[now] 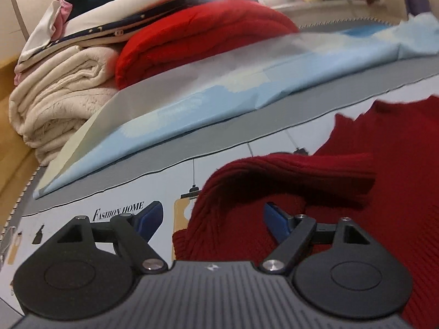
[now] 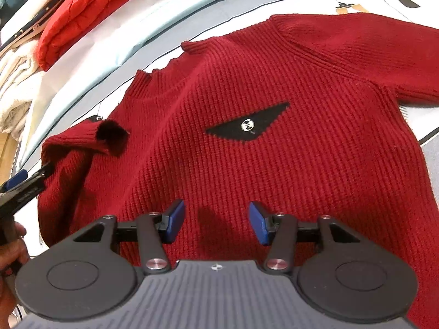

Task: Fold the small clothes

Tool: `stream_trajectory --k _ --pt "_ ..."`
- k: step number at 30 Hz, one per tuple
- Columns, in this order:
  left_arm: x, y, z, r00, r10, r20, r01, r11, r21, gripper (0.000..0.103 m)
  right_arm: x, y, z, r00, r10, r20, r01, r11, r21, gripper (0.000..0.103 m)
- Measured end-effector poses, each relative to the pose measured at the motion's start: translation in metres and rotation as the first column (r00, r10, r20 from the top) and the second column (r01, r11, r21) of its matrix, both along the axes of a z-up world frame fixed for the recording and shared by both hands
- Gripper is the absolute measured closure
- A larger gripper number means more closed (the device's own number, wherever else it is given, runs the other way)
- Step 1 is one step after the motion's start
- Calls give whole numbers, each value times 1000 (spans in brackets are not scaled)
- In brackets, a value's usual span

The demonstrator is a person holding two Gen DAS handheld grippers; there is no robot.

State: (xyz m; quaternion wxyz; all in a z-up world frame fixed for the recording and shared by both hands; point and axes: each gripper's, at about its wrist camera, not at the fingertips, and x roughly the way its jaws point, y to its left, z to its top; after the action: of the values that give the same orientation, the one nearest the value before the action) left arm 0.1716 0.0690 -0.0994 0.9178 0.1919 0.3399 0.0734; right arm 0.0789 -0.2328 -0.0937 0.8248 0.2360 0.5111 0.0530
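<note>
Bare printed mat (image 1: 115,235) at lower left lies open — folded stack (image 1: 82,82) walls off the upper left.

The sweater (image 2: 260,137) lies flat on the printed table cover (image 1: 109,227), one sleeve (image 2: 82,142) folded over its body; behind it lies a folded sheet (image 1: 219,87), then stacked folded textiles (image 1: 192,35)

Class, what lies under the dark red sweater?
The sweater lies flat on a printed cloth showing lamp drawings and lettering. The folded-in sleeve rests on the sweater. Whatever print sits beneath the sweater is hidden.
</note>
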Motion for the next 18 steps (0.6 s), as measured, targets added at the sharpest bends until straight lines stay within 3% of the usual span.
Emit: stream_trajectory --k 6,10,15,17,18 --pt "13 3 -2 999 36 17 -36 999 -7 45 -1 -6 -3 1000 1 -9 -1 1000 7 49" --pt "12 13 9 1000 26 14 -25 998 -54 86 -2 -2 -2 1000 8 -7 -8 1000 -8 48" --pt "-8 39 37 996 42 83 -35 995 -90 90 1 0 -1 1000 -3 -9 3 1000 -13 48" --pt "-20 67 55 980 144 134 -126 983 -133 90 2 1 -1 1000 -11 -9 11 1000 -12 48" --pt "-29 88 66 958 235 166 -207 964 -168 90 2 2 0 1000 -14 -8 14 1000 -10 48"
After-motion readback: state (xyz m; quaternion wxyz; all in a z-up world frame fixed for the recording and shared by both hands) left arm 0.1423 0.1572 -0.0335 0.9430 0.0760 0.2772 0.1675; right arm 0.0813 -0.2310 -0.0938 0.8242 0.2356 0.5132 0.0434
